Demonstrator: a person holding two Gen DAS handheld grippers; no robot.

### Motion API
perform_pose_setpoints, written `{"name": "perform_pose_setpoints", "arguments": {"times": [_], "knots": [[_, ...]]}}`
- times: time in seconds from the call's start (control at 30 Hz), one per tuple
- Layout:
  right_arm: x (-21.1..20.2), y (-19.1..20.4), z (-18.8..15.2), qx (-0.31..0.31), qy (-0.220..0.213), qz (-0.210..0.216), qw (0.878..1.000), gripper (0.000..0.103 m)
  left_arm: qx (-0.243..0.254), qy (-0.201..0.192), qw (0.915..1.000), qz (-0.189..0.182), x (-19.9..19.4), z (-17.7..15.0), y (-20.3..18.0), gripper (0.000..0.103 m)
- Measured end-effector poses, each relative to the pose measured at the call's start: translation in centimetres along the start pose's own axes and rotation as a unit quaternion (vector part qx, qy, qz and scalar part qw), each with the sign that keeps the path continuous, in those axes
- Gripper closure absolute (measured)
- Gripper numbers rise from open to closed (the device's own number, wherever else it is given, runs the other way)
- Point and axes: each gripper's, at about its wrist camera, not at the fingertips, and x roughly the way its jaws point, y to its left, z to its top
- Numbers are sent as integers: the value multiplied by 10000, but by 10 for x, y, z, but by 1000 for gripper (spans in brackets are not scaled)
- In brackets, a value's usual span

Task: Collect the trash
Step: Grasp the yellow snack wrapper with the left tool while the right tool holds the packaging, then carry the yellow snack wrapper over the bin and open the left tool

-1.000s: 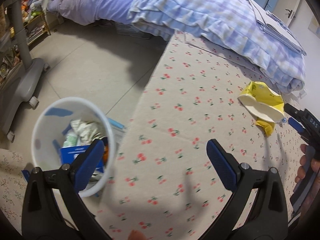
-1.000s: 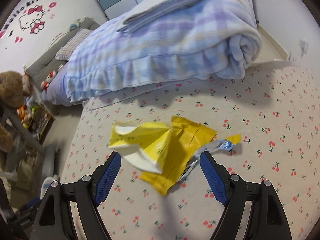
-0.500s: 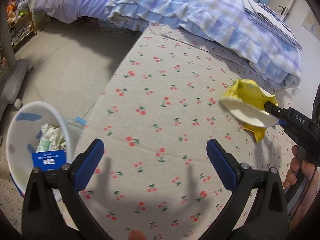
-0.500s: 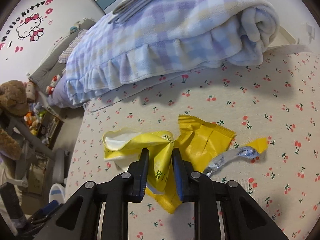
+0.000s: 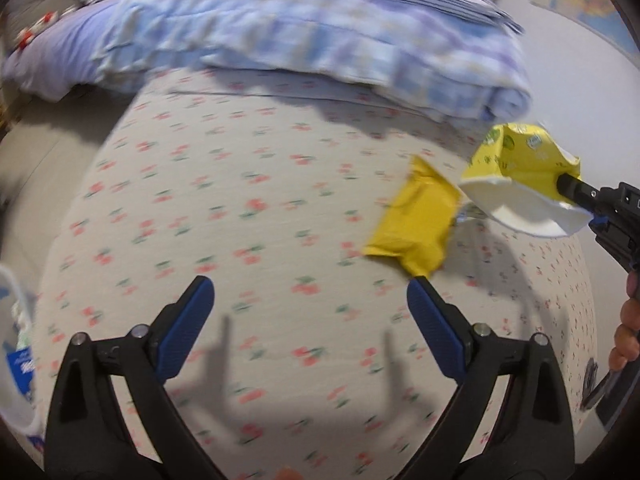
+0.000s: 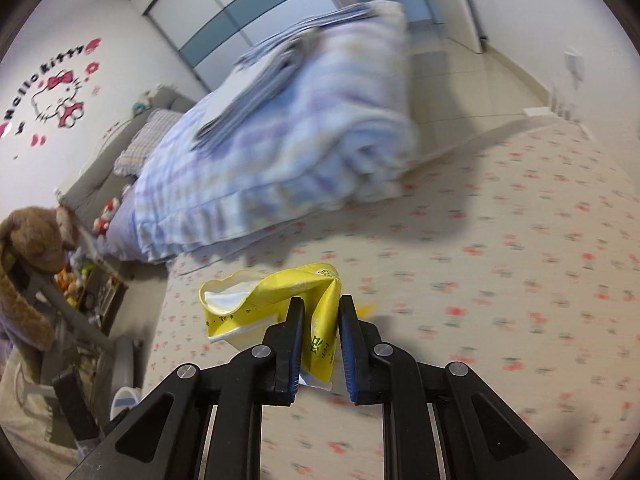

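My right gripper (image 6: 320,320) is shut on a crumpled yellow bag with a white lining (image 6: 264,296) and holds it above the cherry-print bed sheet (image 6: 520,300). The left wrist view shows that bag (image 5: 520,176) lifted at the right, held by the right gripper (image 5: 568,188). A flat yellow wrapper (image 5: 416,224) lies on the sheet (image 5: 240,200), just ahead of my open, empty left gripper (image 5: 310,312). The white trash bin (image 5: 12,344) sits at the far left edge, with paper and a blue box inside.
A folded blue plaid blanket (image 5: 320,28) lies across the bed behind the wrapper. A brown teddy bear (image 6: 28,248), a shelf of toys and a grey chair base stand on the floor at left. The bin (image 6: 124,398) shows small down there.
The right gripper has lifted the yellow bag off the sheet, uncovering the flat wrapper. The left gripper has swung right, away from the bin, toward the wrapper.
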Motion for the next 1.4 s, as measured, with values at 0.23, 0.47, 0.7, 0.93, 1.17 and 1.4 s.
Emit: {"name": "perform_pose_setpoints", "arguments": {"times": [0.23, 0.47, 0.7, 0.93, 1.17, 1.4], "knots": [[-26, -63, 0, 302, 46, -299, 9991, 85, 381, -62, 9982, -451, 31, 3, -33, 24], [-32, -100, -5, 494, 169, -441, 9977, 85, 460, -266, 9966, -634, 45, 7, -45, 35], [-29, -97, -9, 475, 237, -449, 9976, 85, 802, -353, 9949, -503, 49, 5, -59, 62], [-34, -89, -15, 438, 241, -499, 9975, 85, 975, -193, 9939, -473, 43, 1, -65, 77], [-49, -77, -23, 335, 189, -522, 9979, 85, 815, -155, 9958, -389, 17, -8, -47, 82], [-63, -47, -33, 6, 127, -482, 9988, 85, 723, -278, 9967, -253, -22, -17, -17, 82]]}}
